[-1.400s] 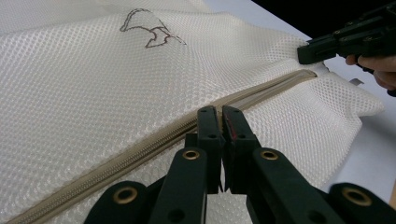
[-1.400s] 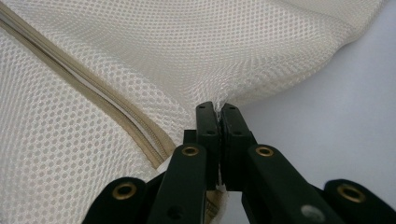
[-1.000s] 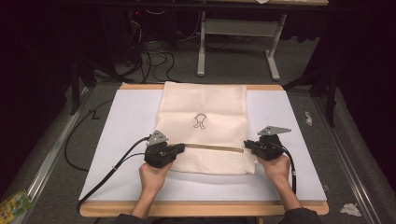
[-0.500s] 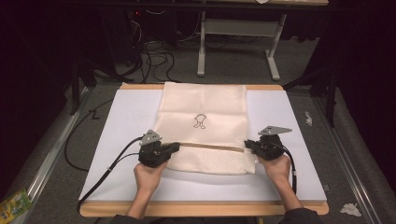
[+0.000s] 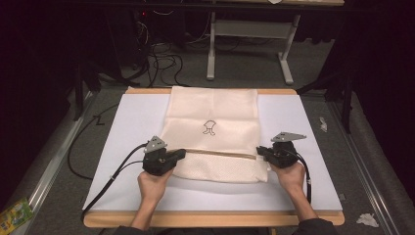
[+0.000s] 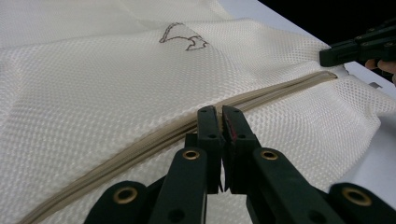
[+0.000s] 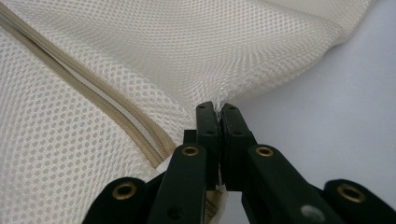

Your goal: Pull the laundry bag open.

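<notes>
1. A cream mesh laundry bag (image 5: 213,132) is laid flat on a white sheet (image 5: 127,127) that covers a wooden-edged table (image 5: 210,218). A small dark outline drawing (image 5: 210,127) is printed near the bag's middle.
2. A beige zipper (image 6: 154,135) is run across the bag's near part, from one gripper toward the other.
3. The left gripper (image 5: 177,155) is held at the bag's left edge, with its jaws brought together directly over the zipper line. In the left gripper view the fingertips (image 6: 208,122) are seen nearly touching, with only a thin slit between them. Whether a zipper part or mesh is pinched there cannot be told.
4. The right gripper (image 5: 261,151) is held at the bag's right edge, at the far end of the zipper from the left jaws. In the right gripper view its jaws are closed on a fold of mesh, which is drawn up to a point at the fingertips (image 7: 206,116). The zipper's end lies just left of those jaws in that view.
5. Each gripper is held by a hand: the left hand (image 5: 153,186) and the right hand (image 5: 291,177) enter from the table's near edge.
6. A black cable (image 5: 105,185) is trailed from the left gripper across the sheet and off the table's near-left corner.
7. Beyond the table, a grey floor (image 5: 244,73) with loose cables and a metal stand (image 5: 249,36) is seen.
</notes>
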`<state>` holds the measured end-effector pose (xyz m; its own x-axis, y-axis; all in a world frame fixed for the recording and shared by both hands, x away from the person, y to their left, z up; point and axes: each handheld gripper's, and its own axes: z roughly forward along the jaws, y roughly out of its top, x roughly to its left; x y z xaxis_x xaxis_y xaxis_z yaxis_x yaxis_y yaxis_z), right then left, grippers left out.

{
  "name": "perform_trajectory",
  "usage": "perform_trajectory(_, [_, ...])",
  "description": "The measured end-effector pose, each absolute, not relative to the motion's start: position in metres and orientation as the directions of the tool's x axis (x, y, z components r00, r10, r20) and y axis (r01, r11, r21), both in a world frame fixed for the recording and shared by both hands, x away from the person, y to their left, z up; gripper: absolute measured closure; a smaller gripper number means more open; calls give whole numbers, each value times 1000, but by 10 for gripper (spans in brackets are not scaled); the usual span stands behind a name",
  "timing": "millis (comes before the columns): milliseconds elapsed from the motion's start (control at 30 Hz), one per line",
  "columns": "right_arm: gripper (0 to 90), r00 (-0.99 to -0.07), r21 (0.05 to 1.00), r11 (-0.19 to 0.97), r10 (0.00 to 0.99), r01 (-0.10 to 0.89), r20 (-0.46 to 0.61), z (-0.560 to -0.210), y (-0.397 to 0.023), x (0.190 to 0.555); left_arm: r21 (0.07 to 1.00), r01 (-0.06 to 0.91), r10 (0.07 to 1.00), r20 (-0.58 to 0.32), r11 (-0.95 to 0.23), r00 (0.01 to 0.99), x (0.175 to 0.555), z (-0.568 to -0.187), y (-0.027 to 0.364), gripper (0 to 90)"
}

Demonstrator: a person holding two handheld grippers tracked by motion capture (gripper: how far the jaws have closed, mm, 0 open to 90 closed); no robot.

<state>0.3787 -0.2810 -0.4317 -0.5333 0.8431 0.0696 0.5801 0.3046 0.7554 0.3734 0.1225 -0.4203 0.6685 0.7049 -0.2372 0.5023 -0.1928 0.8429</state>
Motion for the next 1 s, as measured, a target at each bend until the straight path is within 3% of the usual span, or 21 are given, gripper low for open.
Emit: perform_trajectory(1000, [892, -517, 757, 293, 853, 584, 68, -428, -287, 381, 852, 502, 739, -242, -148, 629, 374, -415, 150, 872])
